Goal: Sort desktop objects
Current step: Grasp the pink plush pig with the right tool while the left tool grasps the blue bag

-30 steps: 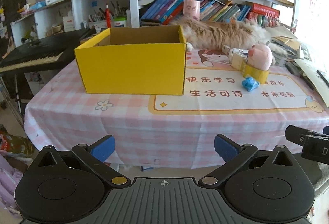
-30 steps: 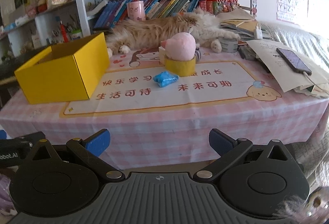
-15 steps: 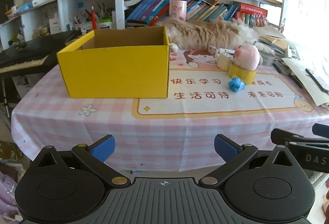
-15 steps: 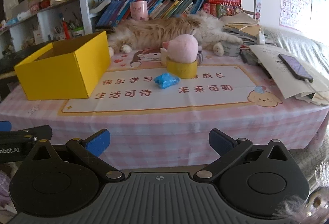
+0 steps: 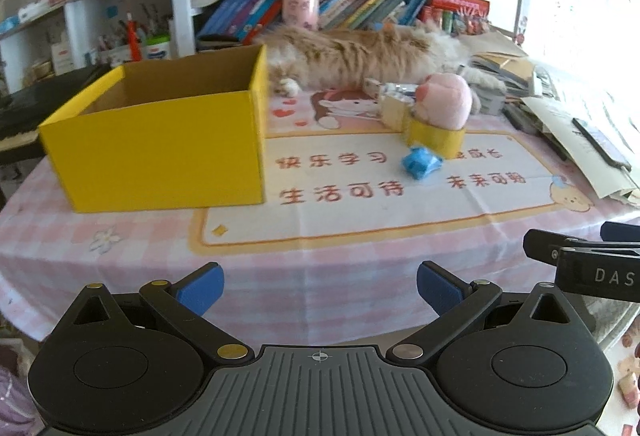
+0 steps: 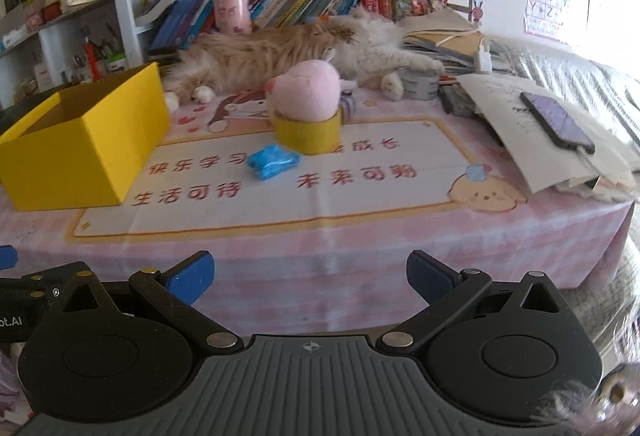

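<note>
An open yellow box (image 5: pixel 160 143) (image 6: pixel 84 139) stands on the left of the pink checked table. Right of it a pink plush toy (image 5: pixel 442 99) (image 6: pixel 306 91) sits in a yellow tape roll (image 5: pixel 436 137) (image 6: pixel 308 133). A crumpled blue object (image 5: pixel 420 161) (image 6: pixel 272 161) lies in front of the roll on the printed mat. My left gripper (image 5: pixel 320 288) hangs open before the table's front edge, nothing between its fingers. My right gripper (image 6: pixel 310 278) is open too, level with that edge, and shows at the left wrist view's right side (image 5: pixel 580 260).
A long-haired cat (image 5: pixel 360 51) (image 6: pixel 280 51) lies along the back of the table under bookshelves. Papers and a phone (image 6: pixel 556 121) lie at the right. A small cardboard piece (image 5: pixel 394 107) stands behind the tape roll. A keyboard instrument sits far left.
Both grippers have come forward and a little higher towards the table, so the box, plush and blue object look larger. Both stay open.
</note>
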Available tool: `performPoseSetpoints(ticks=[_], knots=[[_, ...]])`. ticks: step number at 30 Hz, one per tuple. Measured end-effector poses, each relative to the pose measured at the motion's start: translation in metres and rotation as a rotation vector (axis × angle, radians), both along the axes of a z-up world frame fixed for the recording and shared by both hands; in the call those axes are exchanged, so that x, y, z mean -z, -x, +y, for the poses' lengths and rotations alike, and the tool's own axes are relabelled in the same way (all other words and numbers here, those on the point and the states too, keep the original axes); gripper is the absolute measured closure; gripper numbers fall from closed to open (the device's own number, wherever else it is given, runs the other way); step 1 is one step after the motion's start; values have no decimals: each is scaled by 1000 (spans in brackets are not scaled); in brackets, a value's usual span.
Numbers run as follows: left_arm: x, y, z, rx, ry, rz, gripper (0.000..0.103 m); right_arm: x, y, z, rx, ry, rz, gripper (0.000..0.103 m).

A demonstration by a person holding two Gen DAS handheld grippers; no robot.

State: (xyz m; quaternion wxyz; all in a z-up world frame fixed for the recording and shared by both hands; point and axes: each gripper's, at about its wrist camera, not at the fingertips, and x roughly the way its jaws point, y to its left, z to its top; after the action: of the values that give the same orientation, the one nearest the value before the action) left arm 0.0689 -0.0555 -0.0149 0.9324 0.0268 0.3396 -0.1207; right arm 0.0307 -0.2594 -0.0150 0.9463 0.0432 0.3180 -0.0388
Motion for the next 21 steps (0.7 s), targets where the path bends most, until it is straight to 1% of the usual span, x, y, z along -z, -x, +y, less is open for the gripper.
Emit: performPoseSetpoints(ticks=[5, 10, 14, 18, 21], knots=[[5, -22, -25, 28, 11, 27, 0, -5, -14, -15, 8, 70, -27, 0], [8, -43, -49, 56, 29, 39, 0, -9, -35, -34, 2, 99, -42, 0], [9, -58, -61, 55, 63, 56, 1, -11, -54, -48, -29, 98, -38, 0], [11, -70, -74, 42, 75, 68, 1, -12, -73, -62, -44, 93, -36, 0], [10, -78, -84, 36, 67, 66, 1, -14, -88, -73, -49, 86, -29, 0]])
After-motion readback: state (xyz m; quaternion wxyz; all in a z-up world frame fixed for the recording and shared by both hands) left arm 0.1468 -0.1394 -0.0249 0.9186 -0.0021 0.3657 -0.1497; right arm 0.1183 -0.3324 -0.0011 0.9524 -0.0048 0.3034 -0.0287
